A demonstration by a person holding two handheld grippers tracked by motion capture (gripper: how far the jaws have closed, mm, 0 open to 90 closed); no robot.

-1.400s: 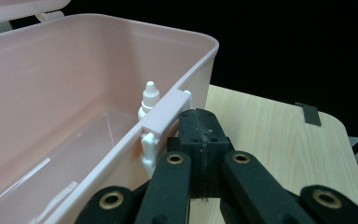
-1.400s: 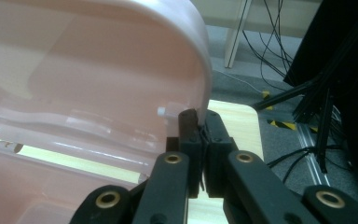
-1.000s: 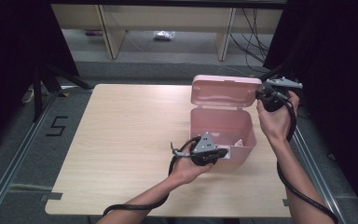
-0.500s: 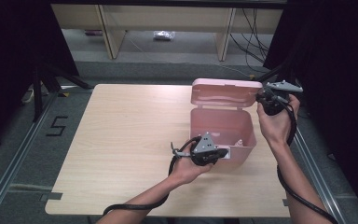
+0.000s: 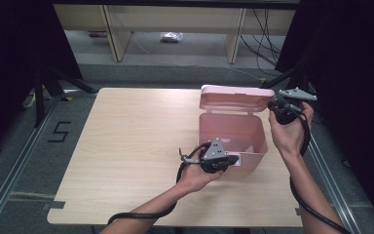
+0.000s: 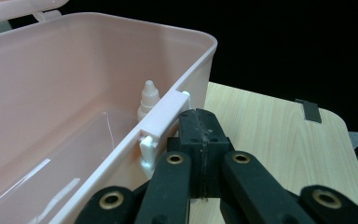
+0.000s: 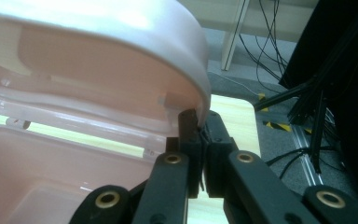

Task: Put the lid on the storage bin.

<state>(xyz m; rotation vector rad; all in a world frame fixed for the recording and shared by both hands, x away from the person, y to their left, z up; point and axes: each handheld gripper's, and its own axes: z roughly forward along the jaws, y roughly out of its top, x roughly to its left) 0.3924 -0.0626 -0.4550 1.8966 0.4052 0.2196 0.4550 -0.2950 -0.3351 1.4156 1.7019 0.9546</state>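
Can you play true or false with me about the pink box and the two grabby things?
1. The pink box has its lid up. True.
2. The right gripper is down inside the box. False: it is up at the lid's edge, jaws closed together.
3. A small white bottle stands inside the box. True.
4. The left gripper is wide open. False: its jaws are closed, against the box's front wall by the latch.
5. The box sits on a wooden table. True.
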